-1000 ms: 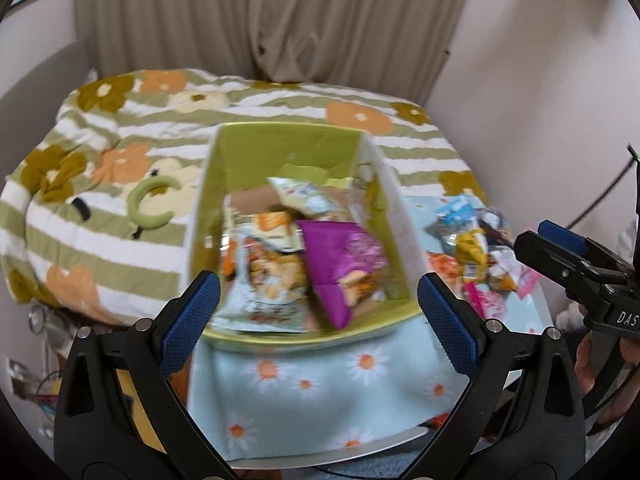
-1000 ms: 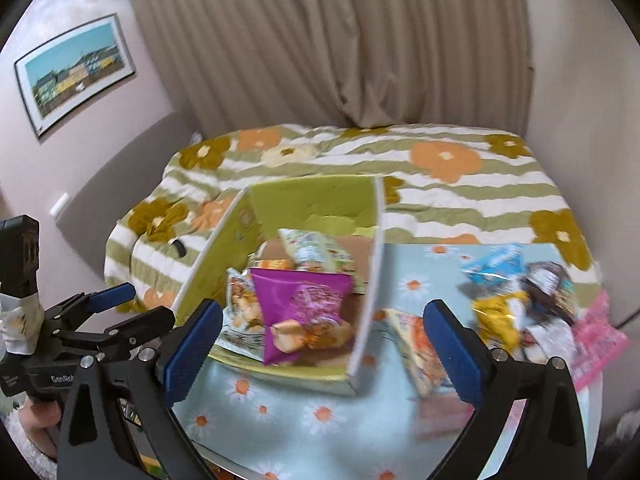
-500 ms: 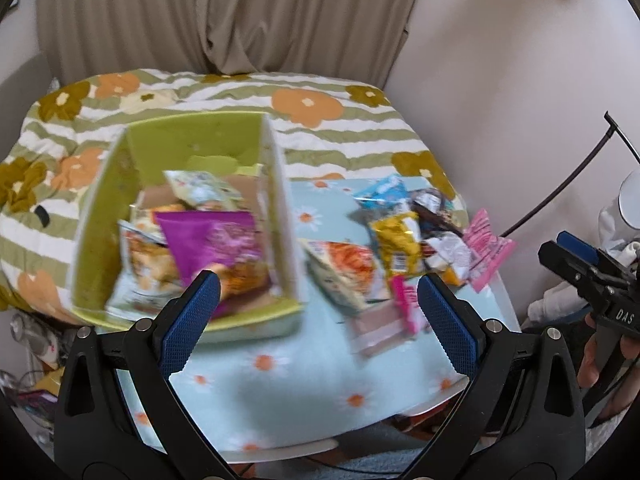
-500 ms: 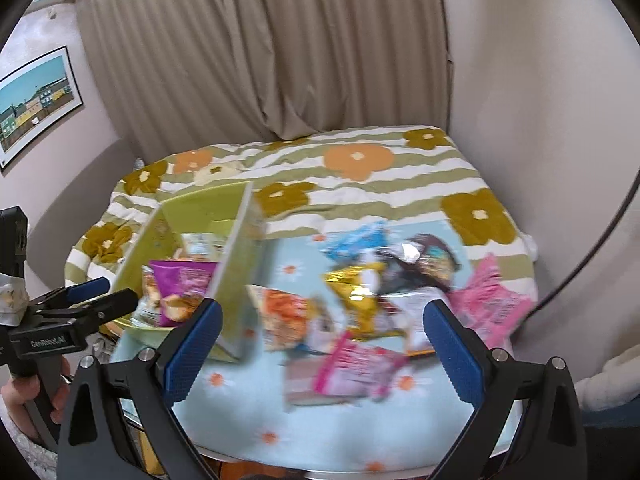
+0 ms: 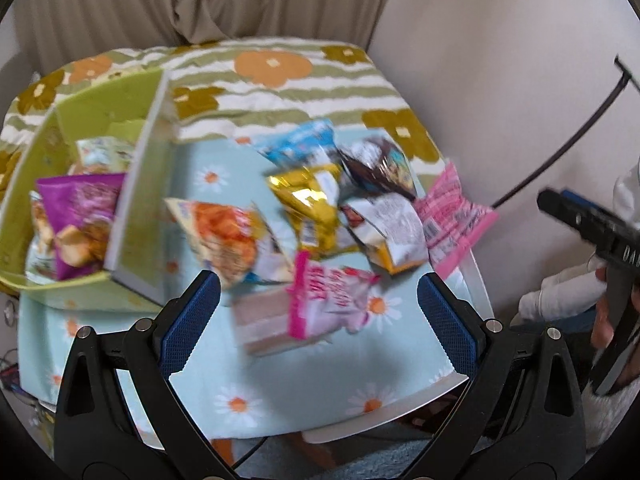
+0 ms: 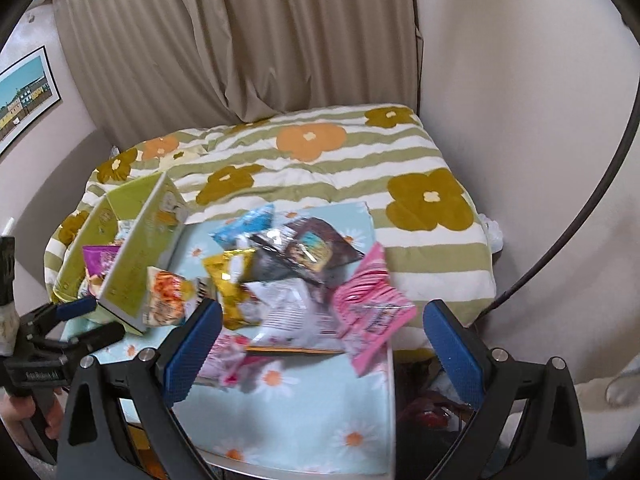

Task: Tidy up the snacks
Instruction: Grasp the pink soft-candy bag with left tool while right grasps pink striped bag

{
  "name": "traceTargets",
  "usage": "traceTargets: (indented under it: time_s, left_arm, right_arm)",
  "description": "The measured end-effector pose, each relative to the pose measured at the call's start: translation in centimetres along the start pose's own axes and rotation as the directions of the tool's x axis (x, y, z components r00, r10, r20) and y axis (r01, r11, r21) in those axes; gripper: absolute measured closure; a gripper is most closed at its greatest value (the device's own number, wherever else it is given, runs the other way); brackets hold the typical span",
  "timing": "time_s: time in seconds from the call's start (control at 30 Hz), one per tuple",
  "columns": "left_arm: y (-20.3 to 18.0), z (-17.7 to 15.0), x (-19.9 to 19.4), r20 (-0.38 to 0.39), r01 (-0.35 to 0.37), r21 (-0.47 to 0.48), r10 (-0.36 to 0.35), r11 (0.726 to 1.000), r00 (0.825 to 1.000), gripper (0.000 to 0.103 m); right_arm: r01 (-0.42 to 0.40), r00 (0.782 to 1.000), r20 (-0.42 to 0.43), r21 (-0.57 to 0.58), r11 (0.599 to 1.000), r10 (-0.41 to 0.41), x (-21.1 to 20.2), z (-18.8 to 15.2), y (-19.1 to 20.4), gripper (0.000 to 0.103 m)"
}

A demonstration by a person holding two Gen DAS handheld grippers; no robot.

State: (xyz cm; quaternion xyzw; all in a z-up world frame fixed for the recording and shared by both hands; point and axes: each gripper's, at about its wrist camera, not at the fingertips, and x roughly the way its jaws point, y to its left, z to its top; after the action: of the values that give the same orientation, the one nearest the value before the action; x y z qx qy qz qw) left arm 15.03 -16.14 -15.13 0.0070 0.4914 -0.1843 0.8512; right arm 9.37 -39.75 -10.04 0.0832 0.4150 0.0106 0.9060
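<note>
1. Left gripper (image 5: 318,312): jaws wide, holding nothing, above the table's (image 5: 404,404) near edge.
2. Right gripper (image 6: 322,344): jaws wide, empty.
3. Loose snack packets (image 5: 320,200) heaped on the daisy cloth (image 5: 296,384), right of the green box (image 5: 136,216).
4. Purple packet (image 5: 80,216) inside the box; others there blurred, probably snacks.
</note>
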Motion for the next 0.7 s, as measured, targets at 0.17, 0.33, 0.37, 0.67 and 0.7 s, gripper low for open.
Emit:
traceTargets:
  time_s: [0.17, 0.33, 0.37, 0.67, 0.7]
  left_arm:
    - [-1.8, -1.2, 4.0, -0.080, -0.037, 0.037, 0.039, 0.999, 0.996, 0.004]
    - [-2.3, -2.0, 8.0, -0.138, -0.072, 0.078, 0.082, 0.994, 0.987, 0.004]
    - [-2.4, -2.2, 8.9, -0.150, -0.081, 0.090, 0.094, 0.993, 0.984, 0.004]
    - [-3.1, -2.7, 14.3, -0.220, -0.122, 0.195, 0.165, 0.973, 0.962, 0.005]
    - [-3.2, -2.7, 14.7, -0.225, -0.122, 0.203, 0.168, 0.971, 0.960, 0.008]
  right_arm:
    - [-0.002, 0.999, -0.049, 0.007, 1.000, 0.002, 2.6, -0.2, -3.0, 0.003]
    - [-0.008, 0.997, -0.082, 0.027, 1.000, 0.010, 5.5, -0.5, -4.9, 0.003]
    - [-0.006, 0.996, -0.089, 0.031, 0.999, 0.009, 6.1, -0.6, -5.2, 0.003]
    - [-0.011, 0.988, -0.152, 0.040, 0.999, 0.017, 10.9, -1.4, -6.0, 0.003]
    - [-0.008, 0.987, -0.160, 0.040, 0.999, 0.014, 11.3, -1.5, -6.0, 0.003]
